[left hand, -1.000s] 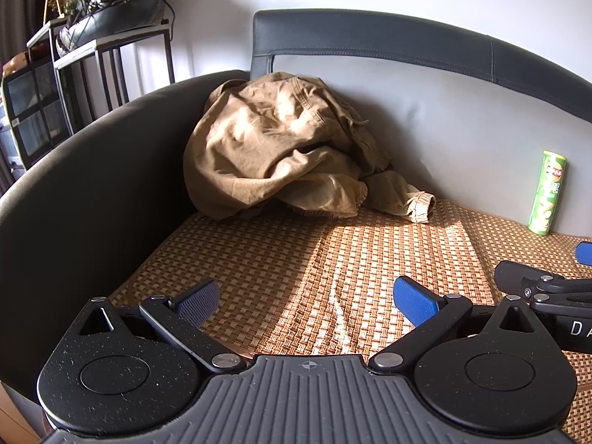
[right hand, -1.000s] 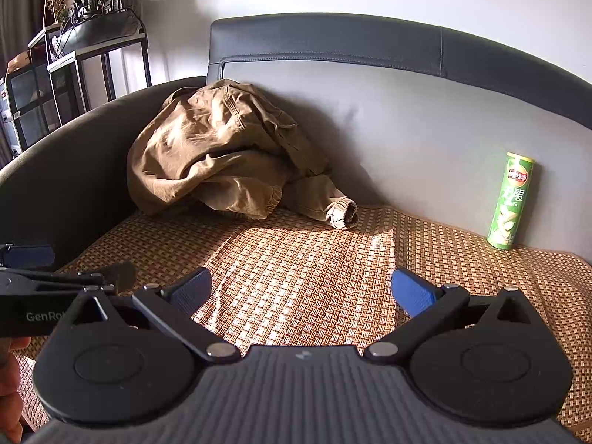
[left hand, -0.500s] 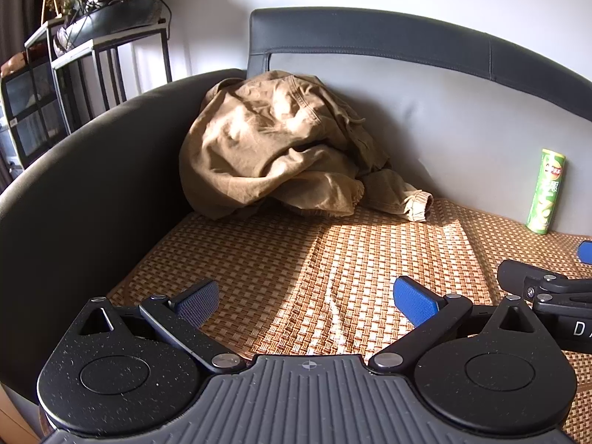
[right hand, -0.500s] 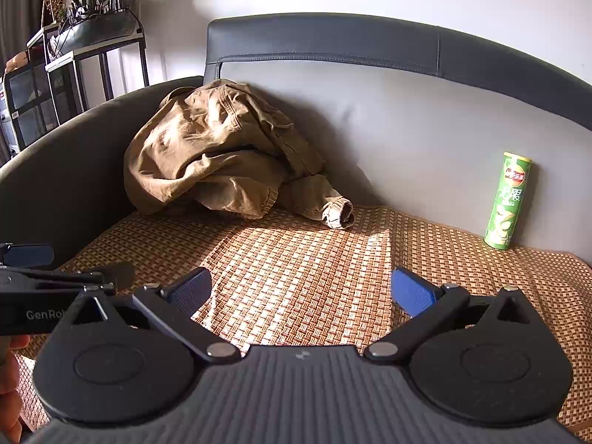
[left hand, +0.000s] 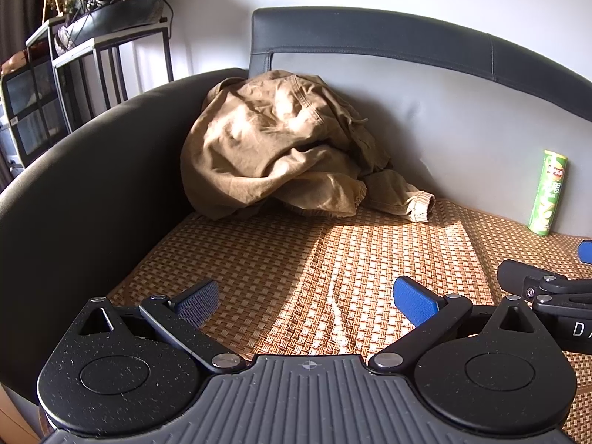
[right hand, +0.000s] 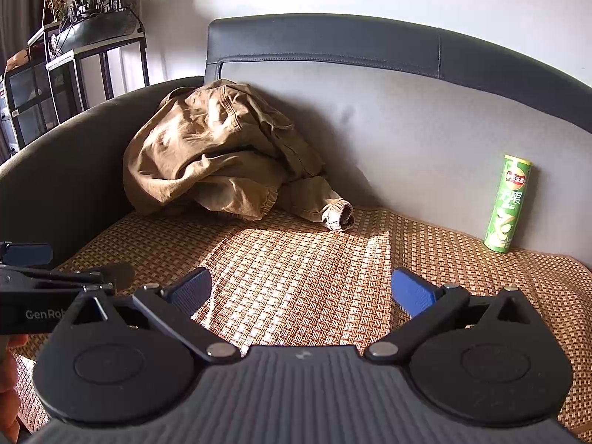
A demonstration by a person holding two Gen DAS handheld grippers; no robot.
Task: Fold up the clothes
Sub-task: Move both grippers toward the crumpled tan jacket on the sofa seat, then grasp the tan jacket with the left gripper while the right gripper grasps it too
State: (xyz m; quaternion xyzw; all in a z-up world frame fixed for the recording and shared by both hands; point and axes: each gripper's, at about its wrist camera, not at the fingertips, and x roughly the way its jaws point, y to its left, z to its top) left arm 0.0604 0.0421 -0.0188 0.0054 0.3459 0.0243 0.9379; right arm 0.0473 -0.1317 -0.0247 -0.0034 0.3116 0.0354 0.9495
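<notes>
Both the left gripper (left hand: 307, 298) and right gripper (right hand: 301, 288) hover spread and empty over the woven mat (left hand: 370, 244), facing the crumpled khaki trousers (left hand: 281, 148) heaped upper left, probably readying a grab

Left gripper (left hand: 307, 296) and right gripper (right hand: 301, 288) side by side, level. Jaws wide apart, holding nothing. Both short of the sofa (right hand: 425, 140) backrest.

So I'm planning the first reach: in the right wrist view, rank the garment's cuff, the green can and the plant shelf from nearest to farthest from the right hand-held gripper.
From the right hand-held gripper:
1. Cuff of the tan garment, ahead on the woven mat.
2. Green can, right, against the sofa back; not much farther.
3. Plant shelf, far left, behind the sofa arm.
</notes>
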